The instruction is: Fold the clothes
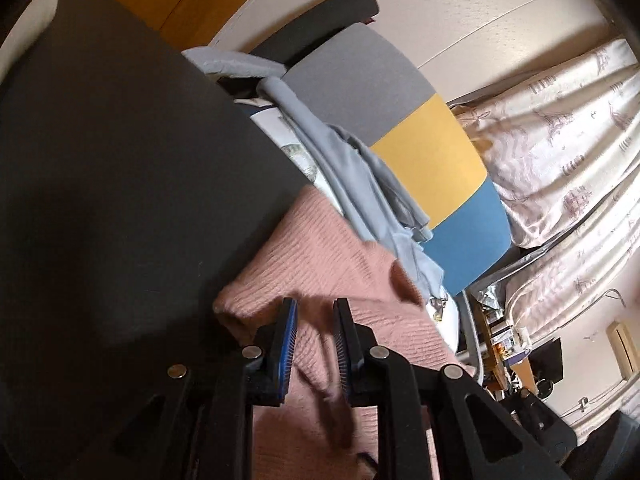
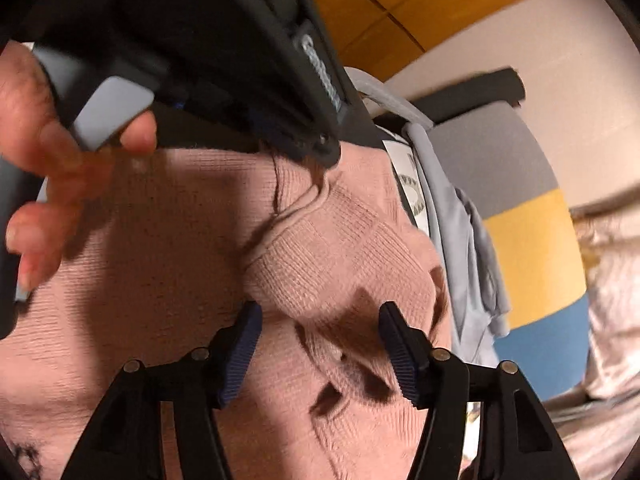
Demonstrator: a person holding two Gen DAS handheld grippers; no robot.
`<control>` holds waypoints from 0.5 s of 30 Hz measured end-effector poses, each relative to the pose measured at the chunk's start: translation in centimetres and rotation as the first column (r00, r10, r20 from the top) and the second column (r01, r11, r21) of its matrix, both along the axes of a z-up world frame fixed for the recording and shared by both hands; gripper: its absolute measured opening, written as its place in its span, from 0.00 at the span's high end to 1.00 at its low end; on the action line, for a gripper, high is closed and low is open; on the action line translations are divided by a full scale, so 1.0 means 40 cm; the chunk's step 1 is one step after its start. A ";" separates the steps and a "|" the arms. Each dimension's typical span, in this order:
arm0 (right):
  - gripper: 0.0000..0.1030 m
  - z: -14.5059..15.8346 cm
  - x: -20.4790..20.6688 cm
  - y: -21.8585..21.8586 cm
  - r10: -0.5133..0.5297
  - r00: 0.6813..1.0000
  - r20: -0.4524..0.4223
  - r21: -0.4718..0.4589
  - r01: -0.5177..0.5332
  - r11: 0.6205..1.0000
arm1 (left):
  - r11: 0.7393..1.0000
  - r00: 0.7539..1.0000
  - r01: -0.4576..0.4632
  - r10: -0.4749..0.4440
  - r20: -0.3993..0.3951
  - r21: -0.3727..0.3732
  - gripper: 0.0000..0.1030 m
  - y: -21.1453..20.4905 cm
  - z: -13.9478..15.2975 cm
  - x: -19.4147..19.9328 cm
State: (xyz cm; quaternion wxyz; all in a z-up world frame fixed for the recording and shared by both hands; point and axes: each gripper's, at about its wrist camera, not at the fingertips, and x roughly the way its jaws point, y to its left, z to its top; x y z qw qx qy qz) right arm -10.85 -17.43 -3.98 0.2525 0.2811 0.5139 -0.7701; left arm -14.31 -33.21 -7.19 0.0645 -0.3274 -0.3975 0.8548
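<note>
A pink knit sweater point(image 1: 328, 256) lies on a dark tabletop point(image 1: 120, 160). My left gripper point(image 1: 316, 320) has its blue pads close together with a raised fold of the sweater between them. In the right wrist view the left gripper point(image 2: 320, 152) bites the sweater point(image 2: 160, 240) and creases run out from its tip. A person's hand point(image 2: 32, 140) holds it. My right gripper point(image 2: 320, 320) hovers just over a bunched, ribbed part of the sweater. Its jaws stand wide apart and the pads do not press the cloth.
A light blue garment point(image 1: 344, 160) point(image 2: 460, 220) lies crumpled beyond the sweater, against a grey, yellow and blue chair back point(image 1: 432, 152) point(image 2: 532, 248). Patterned curtains point(image 1: 560, 140) hang at the right. A cluttered desk point(image 1: 508, 340) stands further off.
</note>
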 end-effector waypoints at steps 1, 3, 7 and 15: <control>0.92 0.007 -0.014 0.006 -0.025 1.000 0.018 -0.034 0.026 0.999 | 0.999 1.000 -0.001 0.001 -0.002 0.032 0.83 -0.006 -0.012 0.001; 0.93 0.030 -0.047 0.027 -0.088 0.993 0.079 -0.126 0.098 0.987 | 0.998 1.000 -0.009 0.010 -0.004 0.059 0.83 -0.015 -0.022 0.000; 0.94 0.121 -0.103 0.131 -0.193 0.947 0.256 -0.403 0.286 0.870 | 1.000 1.000 -0.003 0.003 0.001 0.010 0.83 -0.001 -0.017 -0.004; 0.94 0.245 -0.139 0.428 -0.282 0.820 0.499 -0.680 0.572 0.459 | 1.000 1.000 -0.003 0.003 -0.001 0.001 0.84 0.002 -0.020 -0.004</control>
